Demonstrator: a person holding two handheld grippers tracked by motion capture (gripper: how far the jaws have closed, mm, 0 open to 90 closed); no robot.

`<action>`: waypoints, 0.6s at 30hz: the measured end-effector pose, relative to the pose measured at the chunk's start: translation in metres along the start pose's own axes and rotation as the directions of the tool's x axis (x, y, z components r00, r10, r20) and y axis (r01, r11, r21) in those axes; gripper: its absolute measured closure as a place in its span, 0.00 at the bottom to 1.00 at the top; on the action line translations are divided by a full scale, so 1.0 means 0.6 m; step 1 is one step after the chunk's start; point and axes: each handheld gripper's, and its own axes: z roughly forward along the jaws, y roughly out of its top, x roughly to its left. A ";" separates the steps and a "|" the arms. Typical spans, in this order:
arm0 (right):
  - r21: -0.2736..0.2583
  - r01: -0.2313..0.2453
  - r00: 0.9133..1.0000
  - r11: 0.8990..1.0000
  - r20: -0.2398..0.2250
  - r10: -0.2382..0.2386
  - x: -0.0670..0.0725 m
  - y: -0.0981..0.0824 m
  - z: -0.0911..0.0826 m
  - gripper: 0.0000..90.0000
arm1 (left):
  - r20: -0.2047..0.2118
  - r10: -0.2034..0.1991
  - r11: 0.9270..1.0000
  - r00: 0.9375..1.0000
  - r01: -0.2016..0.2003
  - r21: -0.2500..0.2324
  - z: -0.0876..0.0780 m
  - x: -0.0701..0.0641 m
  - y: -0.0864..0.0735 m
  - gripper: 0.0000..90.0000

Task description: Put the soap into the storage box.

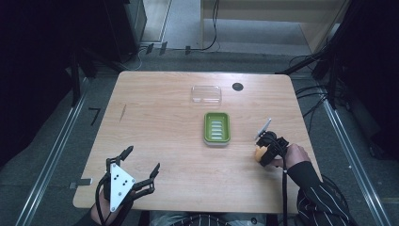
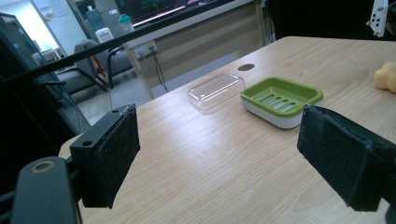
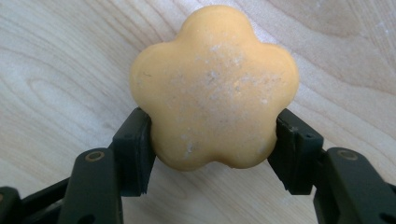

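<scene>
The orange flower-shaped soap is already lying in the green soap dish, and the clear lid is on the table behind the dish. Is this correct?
Not quite. The soap is not in the green soap dish; the right gripper grips it on the table, as the right gripper view shows. The clear lid does lie behind the dish.

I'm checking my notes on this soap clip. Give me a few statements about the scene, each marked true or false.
1. The right claw is shut on the soap. True.
2. The soap is star-white. False: it is orange and flower-shaped.
3. The left claw stands open with nothing in it. True.
4. The clear lid sits on the green soap dish. False: it lies apart, farther from the person.
5. The soap lies in the dish. False: it is to the dish's right, at the table.
</scene>
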 end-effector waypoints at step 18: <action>-0.039 0.002 1.000 0.999 0.004 -0.002 -0.009 0.002 -0.045 0.45 | 0.001 0.002 1.000 1.000 -0.002 0.002 0.000 0.000 0.000 0.15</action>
